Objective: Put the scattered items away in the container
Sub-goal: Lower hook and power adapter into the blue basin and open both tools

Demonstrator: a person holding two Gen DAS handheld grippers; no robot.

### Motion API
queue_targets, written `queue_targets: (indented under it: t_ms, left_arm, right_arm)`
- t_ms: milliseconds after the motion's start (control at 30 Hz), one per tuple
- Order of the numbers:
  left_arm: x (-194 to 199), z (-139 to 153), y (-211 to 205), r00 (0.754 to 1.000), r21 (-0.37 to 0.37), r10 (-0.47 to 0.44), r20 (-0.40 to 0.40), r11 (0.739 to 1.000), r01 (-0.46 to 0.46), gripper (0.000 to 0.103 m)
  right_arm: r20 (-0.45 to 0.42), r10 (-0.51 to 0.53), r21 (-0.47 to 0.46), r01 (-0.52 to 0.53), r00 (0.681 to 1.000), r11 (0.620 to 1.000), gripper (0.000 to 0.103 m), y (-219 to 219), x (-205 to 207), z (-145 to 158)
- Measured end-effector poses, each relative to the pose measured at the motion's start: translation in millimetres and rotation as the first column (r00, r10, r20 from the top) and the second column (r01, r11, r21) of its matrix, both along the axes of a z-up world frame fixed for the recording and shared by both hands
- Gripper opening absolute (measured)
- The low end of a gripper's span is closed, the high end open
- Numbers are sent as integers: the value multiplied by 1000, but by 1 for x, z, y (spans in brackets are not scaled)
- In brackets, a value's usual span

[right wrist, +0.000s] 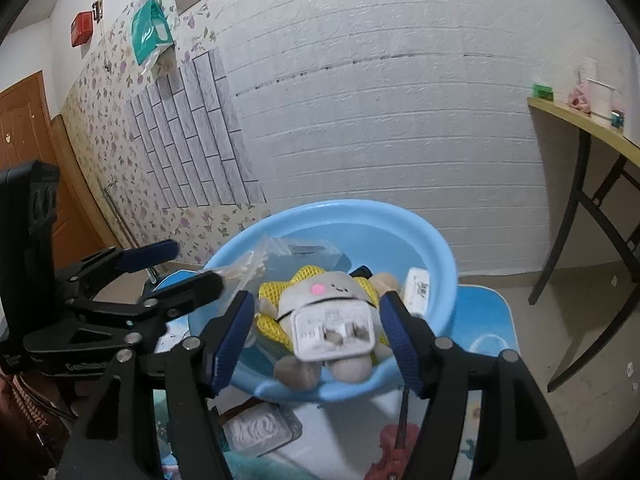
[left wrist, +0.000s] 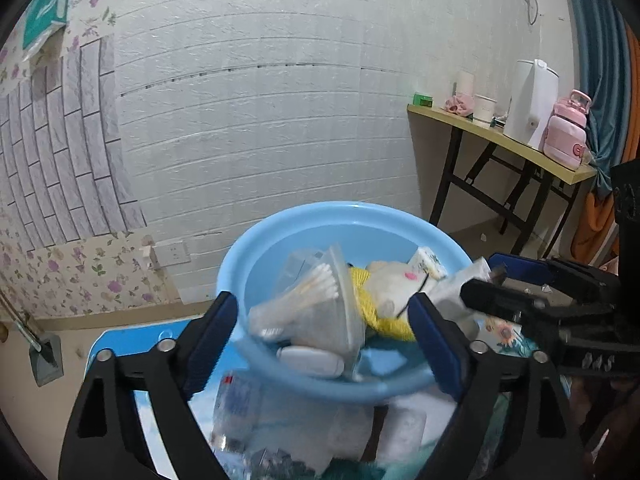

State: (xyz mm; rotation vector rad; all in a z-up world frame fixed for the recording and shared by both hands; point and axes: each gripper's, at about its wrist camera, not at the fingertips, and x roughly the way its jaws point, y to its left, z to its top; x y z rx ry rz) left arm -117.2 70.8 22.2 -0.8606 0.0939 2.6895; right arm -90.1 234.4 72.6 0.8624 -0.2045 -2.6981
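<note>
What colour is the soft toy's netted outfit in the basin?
Yellow mesh on the soft toy; clearest in the right wrist view.

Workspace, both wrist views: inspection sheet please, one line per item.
Surface: blue patterned table, partly covered.
Job's things: blue basin holds cotton swab bag, plush toy, small white box; white charger plug between right jaws, untouched.
Clutter: packets in front of basin.
Grippers: left gripper open; right gripper open.
Cables: nothing seen.
Surroundings: white brick wall, side table with white kettle.
</note>
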Motion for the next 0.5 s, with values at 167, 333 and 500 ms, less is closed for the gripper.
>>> queue_targets:
  t_ms: [167,333,500]
  left_arm:
    - [21,-11,-11,999,-19,28,29,999,-28,93]
    - [39,-18,-23,997,2,45,59,999,-45,95]
    - [52,-25,-31,996,-21,61,65,998,-60,97]
  right_arm:
    - [23,-33,-17,34,999,999,65,5,14,-3]
    - [31,-39,3,39,999,999,65,2,31,-1]
    - [49,-22,20,21,999,1000,65,-8,44,-8]
